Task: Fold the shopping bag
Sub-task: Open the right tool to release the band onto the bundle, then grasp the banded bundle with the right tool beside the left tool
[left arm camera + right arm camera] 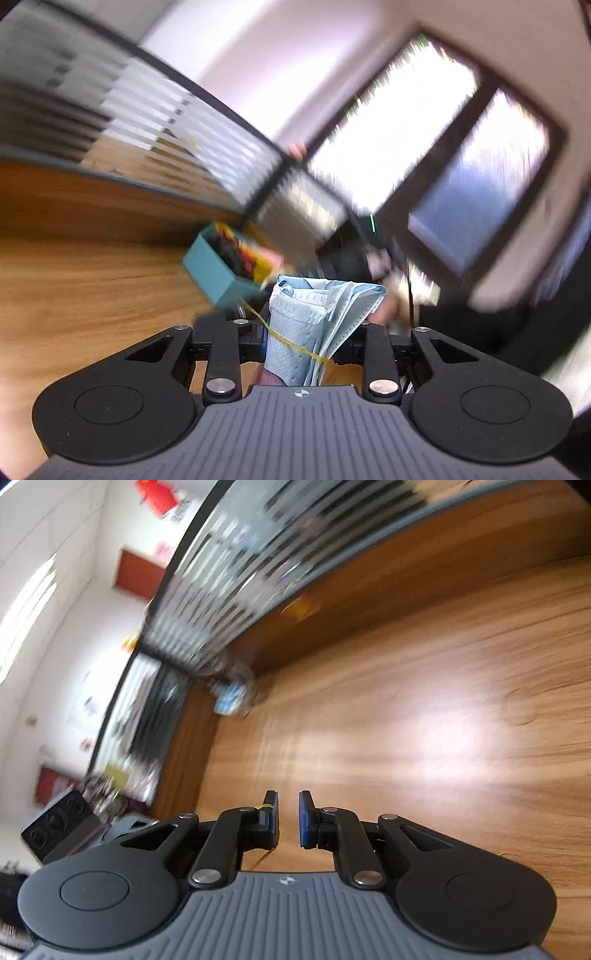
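Left wrist blurred, left claw (pixel 308 328) gripping folded bag (pixel 317 317), right claw (pixel 289 819) slightly parted, empty.

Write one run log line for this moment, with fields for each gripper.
left gripper: shut on folded bag | right gripper: open, empty, over table | box: beyond bag

One folded bag (pixel 317 325), one teal box (pixel 218 273), two grippers, perhaps one bottle (pixel 232 694).

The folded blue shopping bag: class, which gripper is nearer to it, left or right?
Left. The left gripper is clamped on the folded blue shopping bag. The right gripper hangs empty over the wooden table, no bag in its view.
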`<state>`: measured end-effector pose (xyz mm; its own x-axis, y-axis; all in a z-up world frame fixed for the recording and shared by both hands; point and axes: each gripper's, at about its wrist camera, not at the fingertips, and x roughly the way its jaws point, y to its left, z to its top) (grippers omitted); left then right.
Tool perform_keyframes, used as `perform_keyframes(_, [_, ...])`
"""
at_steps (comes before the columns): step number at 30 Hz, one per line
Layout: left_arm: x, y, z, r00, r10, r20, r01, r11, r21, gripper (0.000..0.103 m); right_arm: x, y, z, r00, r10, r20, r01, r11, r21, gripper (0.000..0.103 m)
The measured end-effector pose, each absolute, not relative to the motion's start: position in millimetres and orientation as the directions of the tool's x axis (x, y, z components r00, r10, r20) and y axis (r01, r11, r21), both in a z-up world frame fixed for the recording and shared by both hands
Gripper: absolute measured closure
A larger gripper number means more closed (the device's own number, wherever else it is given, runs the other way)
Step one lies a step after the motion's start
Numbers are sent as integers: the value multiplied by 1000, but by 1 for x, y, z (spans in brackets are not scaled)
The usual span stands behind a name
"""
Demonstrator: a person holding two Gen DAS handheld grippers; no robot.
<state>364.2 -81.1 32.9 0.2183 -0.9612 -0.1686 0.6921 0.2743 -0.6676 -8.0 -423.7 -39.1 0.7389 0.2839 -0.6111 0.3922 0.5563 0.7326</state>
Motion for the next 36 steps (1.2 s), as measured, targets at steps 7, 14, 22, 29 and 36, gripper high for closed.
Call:
perform_keyframes(7, [368,-65,26,314,-940,-131,577,298,-760,72,-10,-401,-41,724,314,-614,416,510,753,90])
perform_keyframes(14, [376,-49,2,385,-909,-158,398,318,-860,71,-18,-377,-46,734,324,-596,451,425,785,90])
perform_keyframes(22, [381,-44,-9,396,-901,-177,329,319,-889,71,-46,-379,-55,777,263,-571,502,288,816,87])
perform_keyframes(29, [394,-27,-11,384,-910,-157,263,271,-926,69,-71,-378,-39,781,177,-598,490,418,765,86])
perform_keyframes(36, [413,-32,-12,289,-943,-166,197,228,-954,68,-54,-368,-15,822,231,-521,285,625,727,46])
